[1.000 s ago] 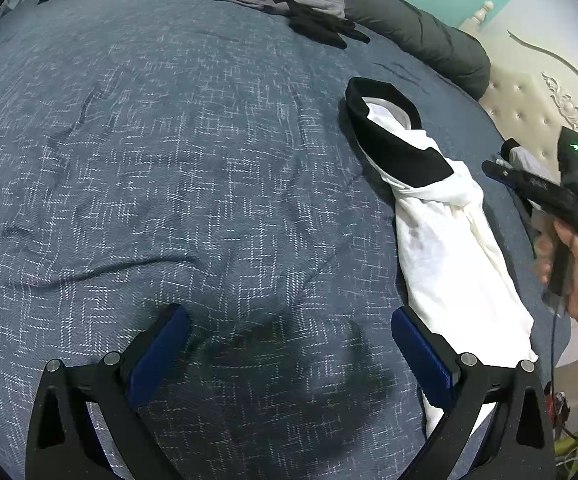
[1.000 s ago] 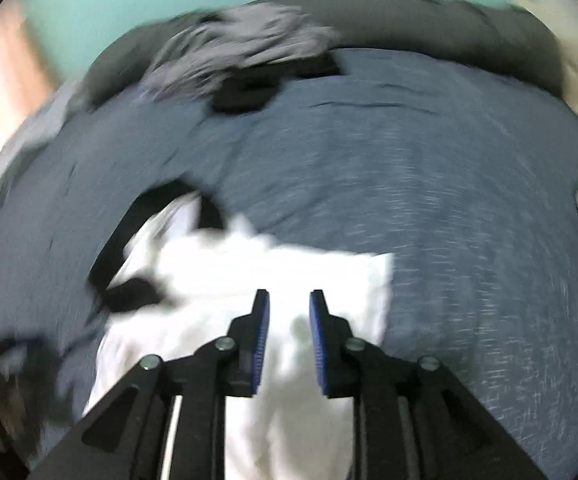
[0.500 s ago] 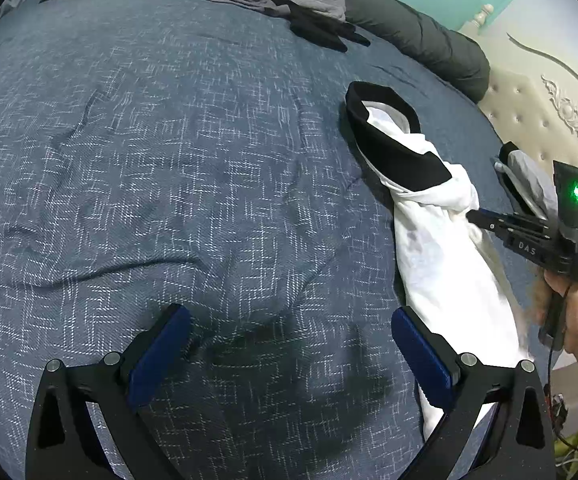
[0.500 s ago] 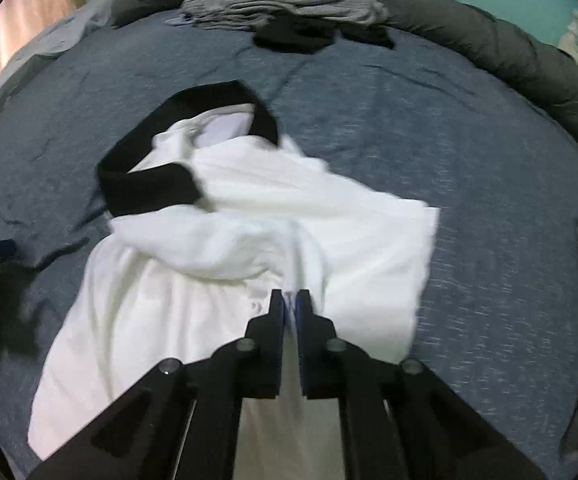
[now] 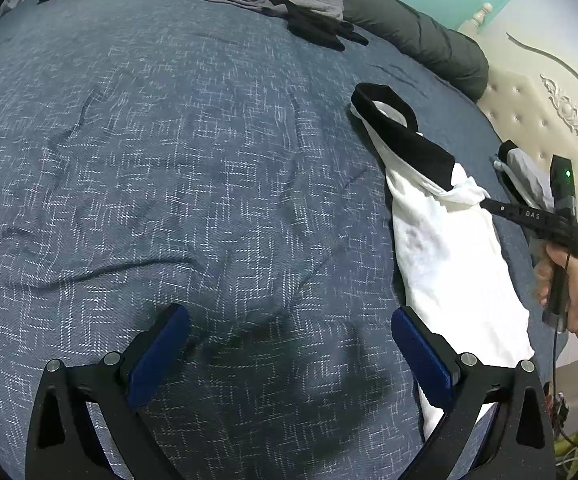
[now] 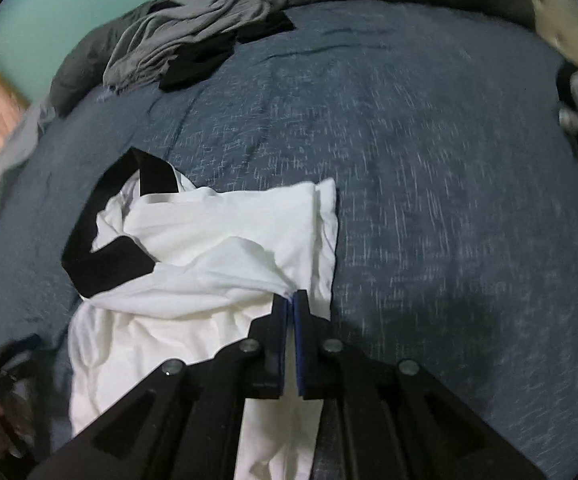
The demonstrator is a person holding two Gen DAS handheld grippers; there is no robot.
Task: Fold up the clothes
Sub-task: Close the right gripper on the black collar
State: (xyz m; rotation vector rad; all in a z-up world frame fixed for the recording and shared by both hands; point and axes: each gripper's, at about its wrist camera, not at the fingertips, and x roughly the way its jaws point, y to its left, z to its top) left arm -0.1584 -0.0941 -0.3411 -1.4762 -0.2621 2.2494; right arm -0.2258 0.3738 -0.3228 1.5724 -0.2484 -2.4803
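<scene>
Right wrist view: we saw the right gripper (image 6: 291, 298) with its pads pressed together on a pulled-up tuck of the white shirt (image 6: 217, 248), at the fold that ran across the chest below the black collar (image 6: 105, 252).
Left wrist view: we saw the left gripper (image 5: 289, 356) spread wide above the blue bedspread (image 5: 169, 160), holding nothing, beside the shirt's lower hem.
Where the shirt lay: it was stretched long on the bedspread, collar toward the dark bolster (image 5: 421, 36), hem toward us, already doubled into a narrow strip.
Step in hand: we judged that a pinched layer was being carried across to lay a fold.
How to do it well: we would keep the pinch firm, lift only enough to clear the layer beneath, and draw the cloth over in one even sweep so the edge lands square with the edge below.
Left side's part: we thought the open gripper should come down on the hem to pin it, or the strip may drag.
Other clothes: a grey garment (image 6: 193, 36) lay heaped on something black at the far edge, well apart.
Hard to make out: the right view was smeared by blur, so we could not count the layers in the pinch.
Cut off: the shirt's hem ran behind the gripper bodies in both views, and the sleeves were folded out of sight.
</scene>
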